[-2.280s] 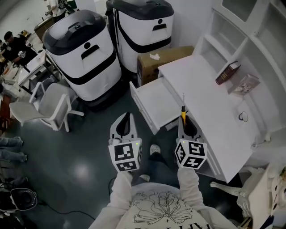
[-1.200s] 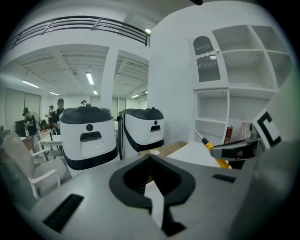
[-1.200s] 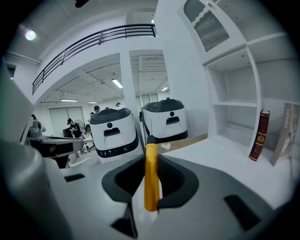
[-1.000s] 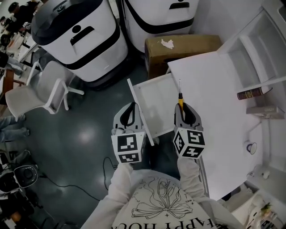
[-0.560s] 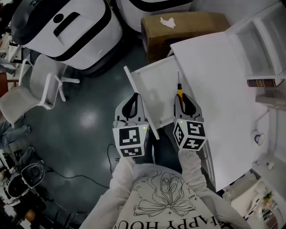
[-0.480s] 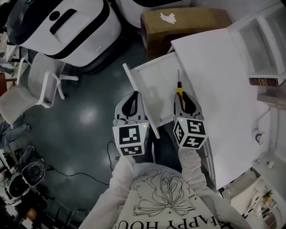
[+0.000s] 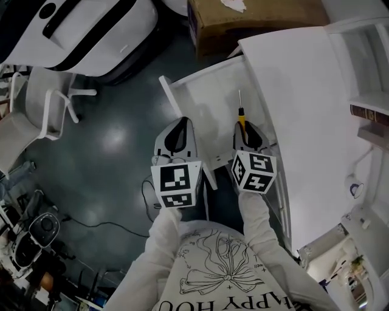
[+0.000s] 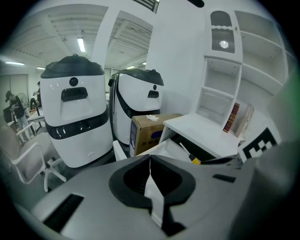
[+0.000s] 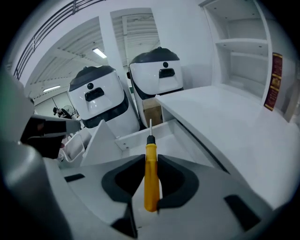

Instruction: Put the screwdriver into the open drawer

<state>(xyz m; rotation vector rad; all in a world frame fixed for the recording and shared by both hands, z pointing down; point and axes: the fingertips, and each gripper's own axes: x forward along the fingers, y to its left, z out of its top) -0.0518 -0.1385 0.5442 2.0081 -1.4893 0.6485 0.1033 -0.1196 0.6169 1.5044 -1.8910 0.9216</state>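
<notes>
A screwdriver (image 7: 241,115) with a yellow handle and a thin metal shaft is held upright-forward in my right gripper (image 7: 245,126), which is shut on the handle (image 9: 150,173). Its tip points over the open white drawer (image 7: 209,112), and the gripper hangs above the drawer's near right part. In the right gripper view the drawer's floor (image 9: 180,145) lies just past the shaft. My left gripper (image 7: 180,126) is shut with nothing in it (image 8: 150,160), and sits by the drawer's front panel, left of the right gripper.
The white desk top (image 7: 304,91) runs along the drawer's right, with shelves and a dark book (image 7: 368,112) beyond. A cardboard box (image 7: 243,18) stands behind the drawer. White-and-black machines (image 7: 91,27) and a white chair (image 7: 36,115) stand at the left.
Both grippers have sunk toward the drawer, which now looks larger and nearer. The screwdriver stays in the right gripper. The left jaws stay shut.
</notes>
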